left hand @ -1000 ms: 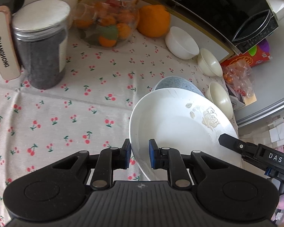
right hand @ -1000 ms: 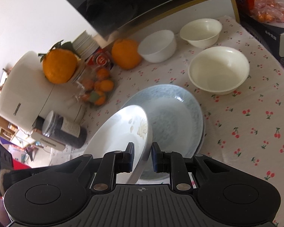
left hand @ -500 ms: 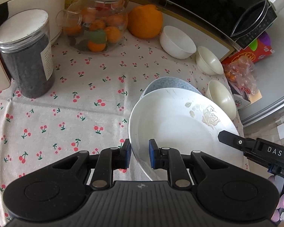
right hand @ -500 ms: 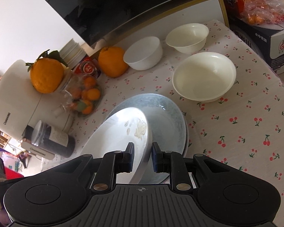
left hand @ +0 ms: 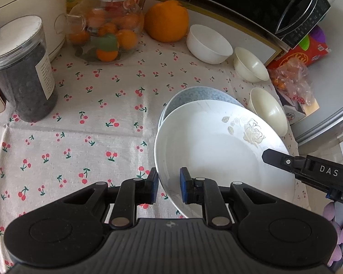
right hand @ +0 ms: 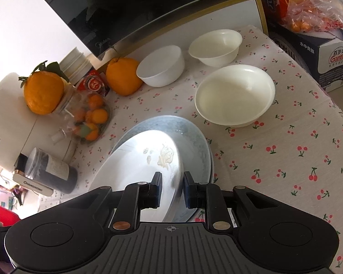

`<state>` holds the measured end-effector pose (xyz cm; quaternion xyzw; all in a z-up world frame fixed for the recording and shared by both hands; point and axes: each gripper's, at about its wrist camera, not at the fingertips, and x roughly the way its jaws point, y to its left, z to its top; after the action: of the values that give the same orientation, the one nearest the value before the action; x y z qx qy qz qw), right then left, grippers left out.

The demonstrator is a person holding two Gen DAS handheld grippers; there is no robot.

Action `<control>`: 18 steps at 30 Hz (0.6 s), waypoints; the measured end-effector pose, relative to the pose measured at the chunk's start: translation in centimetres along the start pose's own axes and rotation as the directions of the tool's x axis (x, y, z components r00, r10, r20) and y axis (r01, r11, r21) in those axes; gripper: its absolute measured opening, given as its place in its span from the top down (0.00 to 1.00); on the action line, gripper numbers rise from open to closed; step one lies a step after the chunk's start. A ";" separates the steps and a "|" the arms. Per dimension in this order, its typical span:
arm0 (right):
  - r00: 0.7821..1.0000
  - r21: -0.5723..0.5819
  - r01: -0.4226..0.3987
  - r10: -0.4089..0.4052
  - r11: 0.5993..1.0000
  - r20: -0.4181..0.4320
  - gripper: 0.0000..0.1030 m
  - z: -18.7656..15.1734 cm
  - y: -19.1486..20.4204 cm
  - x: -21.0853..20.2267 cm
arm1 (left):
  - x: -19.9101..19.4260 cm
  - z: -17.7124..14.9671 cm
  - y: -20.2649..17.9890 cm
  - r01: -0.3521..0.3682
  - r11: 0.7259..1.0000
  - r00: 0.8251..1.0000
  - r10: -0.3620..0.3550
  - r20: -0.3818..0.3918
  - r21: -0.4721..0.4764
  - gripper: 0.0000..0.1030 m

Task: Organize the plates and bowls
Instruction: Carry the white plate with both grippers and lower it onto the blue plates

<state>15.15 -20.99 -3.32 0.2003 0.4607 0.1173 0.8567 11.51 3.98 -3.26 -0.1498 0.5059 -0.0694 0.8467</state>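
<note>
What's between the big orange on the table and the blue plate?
Only bare cherry tablecloth lies between the orange and the blue plate, seen in the left wrist view.

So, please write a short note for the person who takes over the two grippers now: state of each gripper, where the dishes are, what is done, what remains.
Left gripper: shut on the near-left rim of the white rose plate.
Right gripper: shut on the opposite rim of the same plate.
The plate is held tilted over the blue patterned plate, which lies on the cherry tablecloth.
Three bowls stand apart behind: white bowl, small cream bowl, large cream bowl.
Done: white plate picked up and brought over the blue one.
Left: lower it onto the blue plate, release, then probably stack the bowls.
</note>
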 end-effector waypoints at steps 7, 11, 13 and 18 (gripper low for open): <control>1.000 -0.027 0.027 -0.027 0.999 0.006 0.81 -0.1 0.2 0.1 | 0.1 -0.1 -0.4 -0.015 1.000 1.000 0.015 0.004 0.024 0.84; 0.999 -0.048 0.048 -0.048 0.998 0.007 0.81 -0.3 0.4 0.3 | 0.1 -0.1 -0.8 -0.024 0.999 1.000 0.024 0.005 0.041 0.84; 0.998 -0.063 0.064 -0.064 0.996 0.007 0.80 -0.3 0.5 0.4 | 0.2 -0.1 -0.9 -0.027 0.999 1.000 0.027 0.005 0.047 0.84; 0.996 -0.090 0.094 -0.093 0.992 0.008 0.80 -0.6 0.7 0.6 | 0.3 -0.1 -1.4 -0.044 0.997 0.999 0.043 0.010 0.071 0.82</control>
<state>15.01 -20.02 -3.78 0.1400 0.4622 0.0973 0.8702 11.58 2.59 -3.14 -0.1087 0.5027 -0.0683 0.8549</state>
